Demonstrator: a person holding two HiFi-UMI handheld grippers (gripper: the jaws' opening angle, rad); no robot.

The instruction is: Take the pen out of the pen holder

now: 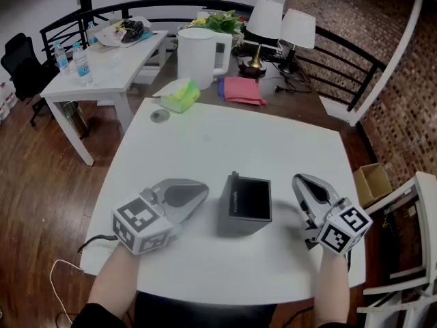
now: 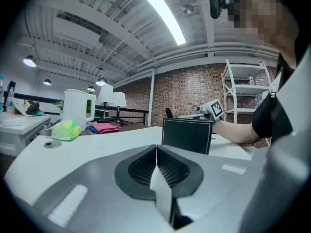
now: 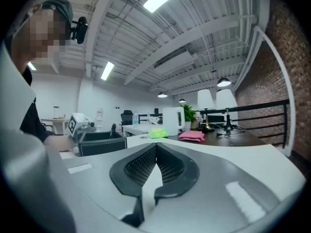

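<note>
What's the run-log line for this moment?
left gripper: shut, empty, left of pen holder | right gripper: shut, empty, right of it | pen: in holder, untouched

We get bright, even indoor light from ceiling strips (image 2: 165, 14), which blow out to glare. Only soft shadows fall round the holder (image 1: 242, 225) on the counter (image 1: 225, 149). Gripper views bend hard at edges, corners black; close foreground soft.

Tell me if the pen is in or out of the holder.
In. The pen pokes up from the far left corner of the holder.
</note>
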